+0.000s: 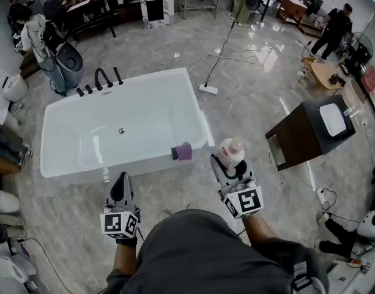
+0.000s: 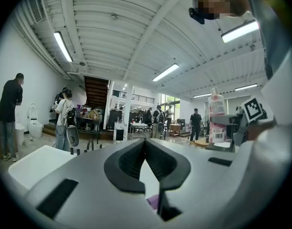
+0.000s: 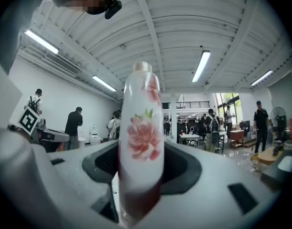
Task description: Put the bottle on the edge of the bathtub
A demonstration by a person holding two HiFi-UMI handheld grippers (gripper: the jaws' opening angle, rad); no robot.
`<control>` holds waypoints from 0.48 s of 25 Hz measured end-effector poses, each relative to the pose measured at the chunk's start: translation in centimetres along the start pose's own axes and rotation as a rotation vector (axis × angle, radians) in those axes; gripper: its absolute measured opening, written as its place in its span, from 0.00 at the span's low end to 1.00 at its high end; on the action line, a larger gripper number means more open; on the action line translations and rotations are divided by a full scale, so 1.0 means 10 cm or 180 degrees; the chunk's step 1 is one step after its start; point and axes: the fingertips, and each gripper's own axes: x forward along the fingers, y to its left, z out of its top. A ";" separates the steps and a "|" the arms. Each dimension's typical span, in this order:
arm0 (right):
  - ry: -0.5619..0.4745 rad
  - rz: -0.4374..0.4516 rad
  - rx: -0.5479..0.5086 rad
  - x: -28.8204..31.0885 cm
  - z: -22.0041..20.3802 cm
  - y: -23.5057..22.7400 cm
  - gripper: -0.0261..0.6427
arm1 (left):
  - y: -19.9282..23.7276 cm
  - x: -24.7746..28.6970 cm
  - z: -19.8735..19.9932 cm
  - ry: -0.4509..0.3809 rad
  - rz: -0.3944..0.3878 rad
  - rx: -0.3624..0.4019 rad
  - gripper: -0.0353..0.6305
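Bottle (image 3: 141,142), white with a pink flower print, stands upright between the jaws of the right gripper (image 1: 231,167), pads pressed on its lower body, top poking above the jaws. Held off the bathtub (image 1: 65,112), over the floor, with the tub's near corner just ahead and to this gripper's left; not on the edge yet. Small purple thing (image 1: 183,151) sits on the tub's near rim, just left of the right gripper and ahead-right of the left gripper (image 1: 121,182). Left gripper holds nothing, jaws drawn together, only a thin slit between the pads, pointing at the tub's near wall. Black faucet set (image 1: 101,78) is on the far rim, well ahead of the left gripper. Dark cabinet (image 1: 309,133) with a white basin stands to the right of the right gripper.
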 end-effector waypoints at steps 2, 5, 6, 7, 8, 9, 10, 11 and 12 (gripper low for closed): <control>-0.0013 0.0036 0.0007 0.03 0.00 -0.08 0.39 | -0.05 0.03 -0.01 -0.0005 0.0038 0.0020 0.05; -0.0008 0.0123 -0.0038 0.10 -0.04 -0.17 0.39 | -0.12 0.06 -0.05 -0.0020 0.0100 0.0030 0.05; -0.0009 0.0146 -0.0045 0.14 -0.06 -0.19 0.39 | -0.14 0.08 -0.08 -0.0018 0.0120 0.0035 0.05; -0.0013 0.0160 -0.0036 0.18 -0.08 -0.22 0.39 | -0.14 0.10 -0.10 -0.0008 0.0136 0.0038 0.05; -0.0019 0.0168 -0.0020 0.22 -0.10 -0.24 0.39 | -0.13 0.13 -0.13 0.0006 0.0148 0.0033 0.05; -0.0025 0.0174 -0.0008 0.26 -0.12 -0.25 0.39 | -0.12 0.15 -0.16 0.0019 0.0156 0.0024 0.05; -0.0030 0.0180 -0.0004 0.30 -0.13 -0.26 0.39 | -0.11 0.17 -0.19 0.0028 0.0165 0.0015 0.05; -0.0034 0.0183 -0.0007 0.34 -0.15 -0.27 0.39 | -0.10 0.20 -0.21 0.0033 0.0173 0.0006 0.05; -0.0037 0.0185 -0.0009 0.39 -0.16 -0.29 0.39 | -0.09 0.24 -0.23 0.0034 0.0177 -0.0002 0.05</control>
